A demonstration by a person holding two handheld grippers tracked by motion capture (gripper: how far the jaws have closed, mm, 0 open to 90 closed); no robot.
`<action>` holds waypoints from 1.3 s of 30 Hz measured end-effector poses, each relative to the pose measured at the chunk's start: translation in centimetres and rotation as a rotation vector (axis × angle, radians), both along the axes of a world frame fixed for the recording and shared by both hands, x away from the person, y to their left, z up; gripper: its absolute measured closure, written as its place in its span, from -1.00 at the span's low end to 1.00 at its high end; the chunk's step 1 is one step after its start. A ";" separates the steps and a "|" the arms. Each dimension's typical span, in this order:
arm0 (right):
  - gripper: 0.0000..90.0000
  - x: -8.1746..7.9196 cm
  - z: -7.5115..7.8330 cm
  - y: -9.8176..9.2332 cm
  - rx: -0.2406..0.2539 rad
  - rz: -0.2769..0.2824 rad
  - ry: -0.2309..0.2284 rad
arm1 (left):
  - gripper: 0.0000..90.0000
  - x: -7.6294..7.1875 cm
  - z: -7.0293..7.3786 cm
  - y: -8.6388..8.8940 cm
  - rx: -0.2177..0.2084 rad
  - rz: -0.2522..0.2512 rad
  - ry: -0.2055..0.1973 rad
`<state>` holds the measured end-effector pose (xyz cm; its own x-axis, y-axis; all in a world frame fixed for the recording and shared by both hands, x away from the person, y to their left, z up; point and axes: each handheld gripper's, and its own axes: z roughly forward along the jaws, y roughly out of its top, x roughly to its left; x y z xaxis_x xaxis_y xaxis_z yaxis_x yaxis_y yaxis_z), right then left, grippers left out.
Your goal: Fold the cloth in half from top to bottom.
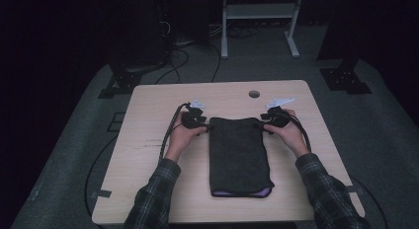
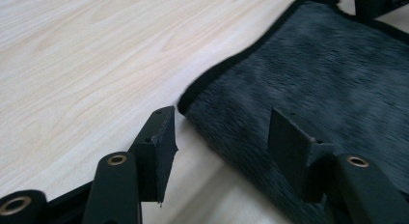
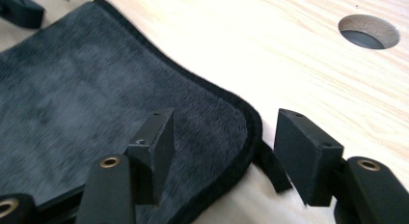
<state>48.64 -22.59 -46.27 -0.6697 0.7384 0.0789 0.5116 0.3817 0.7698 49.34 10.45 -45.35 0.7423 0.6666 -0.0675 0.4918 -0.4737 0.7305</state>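
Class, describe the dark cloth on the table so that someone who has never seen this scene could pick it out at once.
Start at the pale wooden table. In its middle, between the left gripper and the right gripper, lies the folded cloth. It is charcoal, fuzzy and black-edged, with a purple strip showing at its near end.

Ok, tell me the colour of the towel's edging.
Black, on the dark grey towel; clearest in the right gripper view.

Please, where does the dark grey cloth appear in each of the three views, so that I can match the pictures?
High view: the dark grey cloth lies folded at the table's middle, between both grippers.
Left gripper view: it fills the right side, its black-edged corner between the open jaws.
Right gripper view: it fills the left side, its rounded corner between the open jaws.
Shared landmark: the cloth's black edging.
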 end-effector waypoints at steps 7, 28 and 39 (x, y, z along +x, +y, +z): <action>-0.17 0.9 -1.9 0.1 -0.021 0.031 0.003 | 0.00 1.0 -1.4 -0.4 0.009 0.007 0.029; 0.74 0.3 -1.5 1.1 -0.015 0.062 0.061 | 0.85 0.8 -1.7 -0.9 -0.038 0.000 0.101; 0.76 0.6 1.5 1.0 0.045 0.010 -0.006 | 0.87 1.2 1.5 0.2 -0.108 0.017 -0.002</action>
<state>49.28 -21.54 -44.77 -0.6775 0.7276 0.1075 0.5030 0.3516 0.7896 50.49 10.65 -43.84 0.7314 0.6677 -0.1383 0.4977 -0.3840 0.7777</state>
